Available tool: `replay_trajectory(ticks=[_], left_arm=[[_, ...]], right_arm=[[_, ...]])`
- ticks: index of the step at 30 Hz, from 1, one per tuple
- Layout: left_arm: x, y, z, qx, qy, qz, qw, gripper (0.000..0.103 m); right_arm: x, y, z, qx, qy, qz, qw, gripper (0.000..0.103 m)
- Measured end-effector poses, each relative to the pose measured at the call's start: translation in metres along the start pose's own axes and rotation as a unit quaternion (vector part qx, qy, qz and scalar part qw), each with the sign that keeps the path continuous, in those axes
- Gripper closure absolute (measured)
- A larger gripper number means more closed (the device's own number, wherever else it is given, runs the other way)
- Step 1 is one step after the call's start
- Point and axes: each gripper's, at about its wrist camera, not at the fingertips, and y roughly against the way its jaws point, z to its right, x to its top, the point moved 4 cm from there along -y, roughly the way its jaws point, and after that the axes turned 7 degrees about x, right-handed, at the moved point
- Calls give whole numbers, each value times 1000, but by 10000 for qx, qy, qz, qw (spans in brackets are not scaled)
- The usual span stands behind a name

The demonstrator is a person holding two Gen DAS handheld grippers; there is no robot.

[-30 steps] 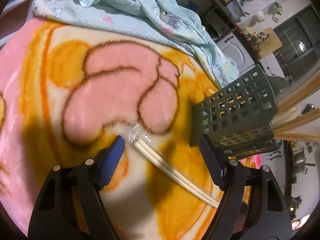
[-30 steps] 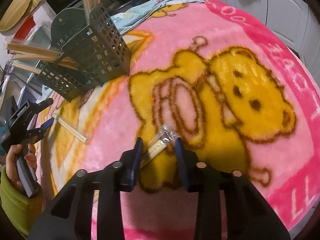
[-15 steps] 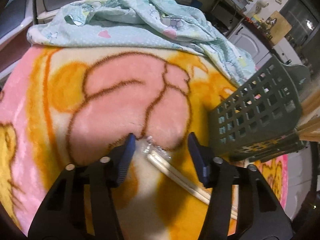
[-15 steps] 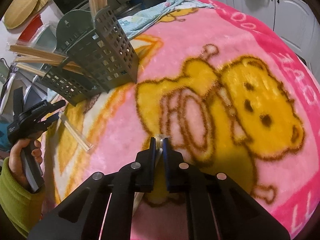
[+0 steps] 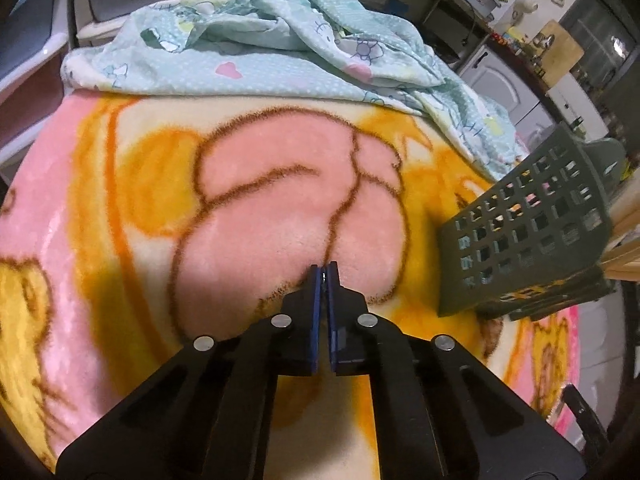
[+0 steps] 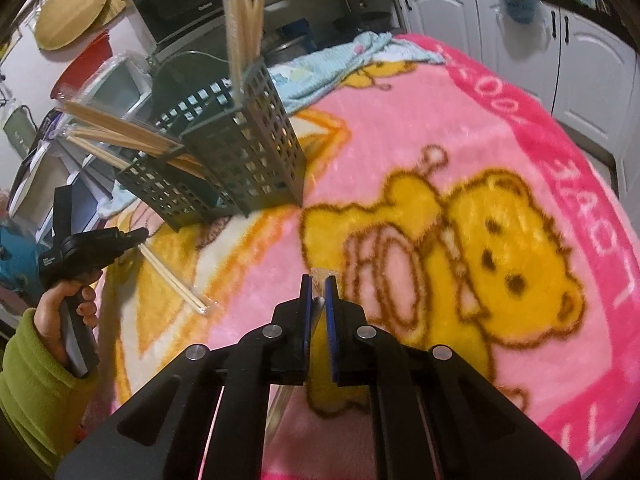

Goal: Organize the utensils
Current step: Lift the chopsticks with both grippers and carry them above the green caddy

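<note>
A pink cartoon-bear blanket (image 6: pixel 460 128) covers the whole work surface, with a crumpled mint bedsheet (image 5: pixel 280 48) heaped at its far edge. On the blanket stands the dark green lattice utensil caddy (image 6: pixel 248 160), its tall bin upright with wrapped chopsticks poking out the top and more bundles jutting sideways from the lower tray.

The left gripper (image 6: pixel 138 236), held by a hand in a green sleeve (image 6: pixel 28 380), has just been closing; its jaws are now pressed together on the near end of a clear-wrapped chopstick pair (image 6: pixel 176 280) that lies slanted on the blanket just in front of the caddy. The right gripper (image 6: pixel 319 280) is pinching a second wrapped chopstick pair (image 6: pixel 319 306), a sliver of wood and film showing between its blue pads.

To do this well, I'd say lift each pair clear of the fuzzy pile before swinging, tip it upright, and feed it down into the tall bin one hand at a time, steadying the light caddy so it doesn't tip.
</note>
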Motion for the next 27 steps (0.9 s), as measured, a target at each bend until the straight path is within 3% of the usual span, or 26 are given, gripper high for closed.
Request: replay_trajectory(ticks=[12, 27], left_arm=[[-21, 75, 52, -895, -665, 530, 9923, 102], [-44, 145, 106, -1457, -1502, 990, 9728, 102]], right_arm=[[17, 31, -25, -86, 662, 427, 9969, 97], [27, 59, -53, 46, 1109, 761, 9909, 97]])
